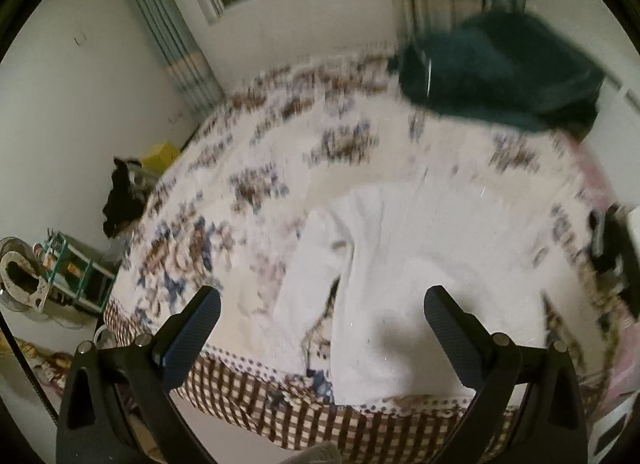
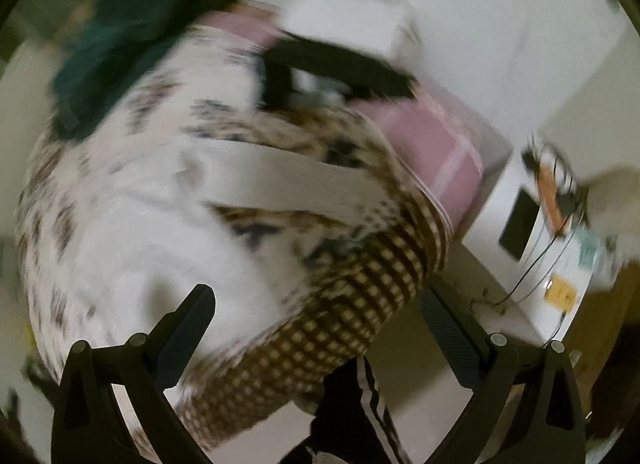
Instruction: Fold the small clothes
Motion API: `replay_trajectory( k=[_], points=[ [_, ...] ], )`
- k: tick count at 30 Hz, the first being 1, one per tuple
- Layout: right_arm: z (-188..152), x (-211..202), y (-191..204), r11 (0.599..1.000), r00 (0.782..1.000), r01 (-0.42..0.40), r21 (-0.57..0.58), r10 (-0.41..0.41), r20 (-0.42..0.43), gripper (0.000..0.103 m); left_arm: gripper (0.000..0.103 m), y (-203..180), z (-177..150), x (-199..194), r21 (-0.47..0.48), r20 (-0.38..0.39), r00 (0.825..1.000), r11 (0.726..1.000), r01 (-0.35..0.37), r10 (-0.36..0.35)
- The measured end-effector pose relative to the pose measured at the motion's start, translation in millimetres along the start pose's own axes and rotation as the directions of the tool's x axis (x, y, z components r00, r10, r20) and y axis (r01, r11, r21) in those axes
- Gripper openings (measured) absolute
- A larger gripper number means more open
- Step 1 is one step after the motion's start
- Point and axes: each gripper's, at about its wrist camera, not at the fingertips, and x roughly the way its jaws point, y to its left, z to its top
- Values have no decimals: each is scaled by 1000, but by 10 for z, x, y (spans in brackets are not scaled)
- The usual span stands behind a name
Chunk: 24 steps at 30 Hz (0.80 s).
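Observation:
A white garment (image 1: 400, 264) lies spread on the flowered bedspread (image 1: 260, 167), partly folded, near the bed's front edge. It also shows in the right wrist view (image 2: 152, 232), with a long white strip (image 2: 288, 179) running right. My left gripper (image 1: 322, 304) is open and empty, just above the garment's near part. My right gripper (image 2: 318, 304) is open and empty, above the bed's front right corner. A dark green garment (image 1: 504, 67) lies in a heap at the bed's far side, also in the right wrist view (image 2: 120, 43). Both views are blurred.
The bedspread has a brown checked border (image 1: 320, 412) at the front edge. A black thing (image 2: 332, 67) lies on a pink sheet (image 2: 432, 131) at the right. A white side table (image 2: 560, 256) with cables stands right of the bed. Clutter and a shelf (image 1: 76, 272) stand left.

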Motion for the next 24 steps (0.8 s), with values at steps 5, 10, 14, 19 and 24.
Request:
replay_trajectory(
  k=[5,10,14,19,24],
  points=[
    [713,1546,-666,988,995,30,154,-15,-100,102,103,-493,-217,947,21,-140,987,997,-79,82],
    [927,2733,-839,968,983,8,249,38,-182,99,103,-941,-478,1717,50,-256,959,993,-110,119],
    [981,3314,-772,957,974,-34,289,96,-204,87,103,-1194,-607,2075,80,-285,951,992,-103,121],
    [1014,3131,-684,983,993,-36,177,56,-107,7,103,-1396,-686,2386,97,-308,947,993,-67,94],
    [1352,2573,-1188,979,993,89,184,-101,58,6,103,-1475,-685,2460,114,-287,957,993,-20,52]
  ],
)
